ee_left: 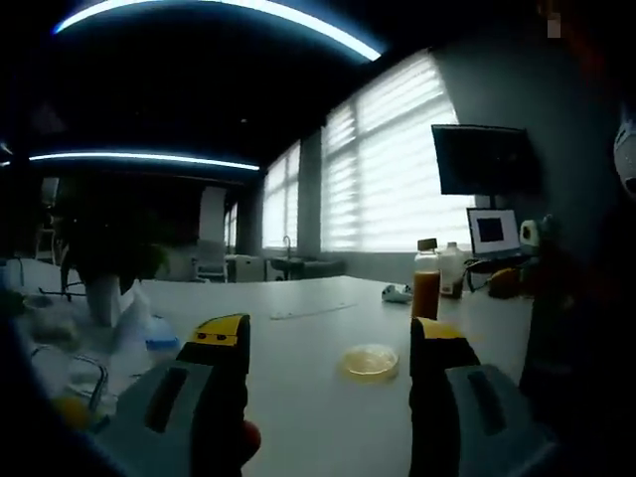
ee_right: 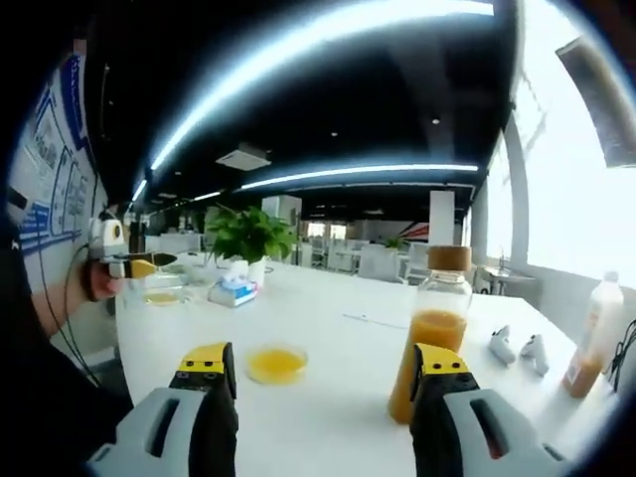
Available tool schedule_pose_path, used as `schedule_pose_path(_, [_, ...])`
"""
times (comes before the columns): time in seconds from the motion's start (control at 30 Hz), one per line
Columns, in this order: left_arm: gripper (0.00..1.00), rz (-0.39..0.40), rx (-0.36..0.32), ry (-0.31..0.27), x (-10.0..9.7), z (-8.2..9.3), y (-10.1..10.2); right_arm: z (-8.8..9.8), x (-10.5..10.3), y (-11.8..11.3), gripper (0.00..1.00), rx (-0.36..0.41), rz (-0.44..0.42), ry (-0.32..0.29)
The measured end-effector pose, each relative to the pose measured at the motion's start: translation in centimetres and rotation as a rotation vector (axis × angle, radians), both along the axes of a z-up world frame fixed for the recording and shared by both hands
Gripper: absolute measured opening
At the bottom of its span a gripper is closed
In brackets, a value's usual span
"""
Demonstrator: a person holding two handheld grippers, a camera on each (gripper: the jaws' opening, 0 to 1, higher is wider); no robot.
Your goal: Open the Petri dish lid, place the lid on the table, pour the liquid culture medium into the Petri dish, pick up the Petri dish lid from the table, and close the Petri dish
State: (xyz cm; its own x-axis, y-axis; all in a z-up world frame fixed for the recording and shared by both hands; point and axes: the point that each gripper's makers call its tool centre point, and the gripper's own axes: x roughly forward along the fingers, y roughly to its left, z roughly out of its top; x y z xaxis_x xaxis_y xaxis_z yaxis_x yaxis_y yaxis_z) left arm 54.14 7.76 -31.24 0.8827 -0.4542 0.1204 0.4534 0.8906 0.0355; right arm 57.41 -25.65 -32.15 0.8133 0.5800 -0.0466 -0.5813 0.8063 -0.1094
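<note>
Left gripper view puts the Petri dish (ee_left: 371, 361) on the table (ee_left: 298, 397) at my one o'clock, between wide, empty fingers (ee_left: 224, 343). My right gripper (ee_right: 323, 373), also spread wide, sees it at eleven, culture bottle (ee_right: 429, 333) at one.

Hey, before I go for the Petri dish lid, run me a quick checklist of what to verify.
1. Left gripper open: ok, fingers apart, nothing held.
2. Right gripper open: ok, nothing held.
3. Petri dish in front of both grippers, nothing blocking it: ok.
4. Lid on the dish: cannot tell.
5. Culture medium bottle upright, corked, apart from the dish: ok.
6. Bare table beside the dish for the lid: ok.
</note>
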Motion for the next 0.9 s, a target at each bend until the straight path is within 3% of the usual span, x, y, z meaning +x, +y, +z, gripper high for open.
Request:
schedule_pose_path(0.33, [0.56, -0.002, -0.016, -0.012, -1.5, 1.1, 0.0, -0.3, -0.7, -0.3, 0.64, 0.002, 0.004, 0.024])
schedule_pose_path(0.57, [0.56, -0.025, -0.021, -0.02, -2.0, 1.4, -0.6, -0.7, -0.9, -0.2, 0.62, 0.043, 0.002, 0.056])
schedule_pose_path(0.9, [0.55, -0.033, -0.001, -0.021, -2.1, 1.1, -1.5, -0.5, -1.4, 0.3, 0.61, 0.03, 0.008, 0.042])
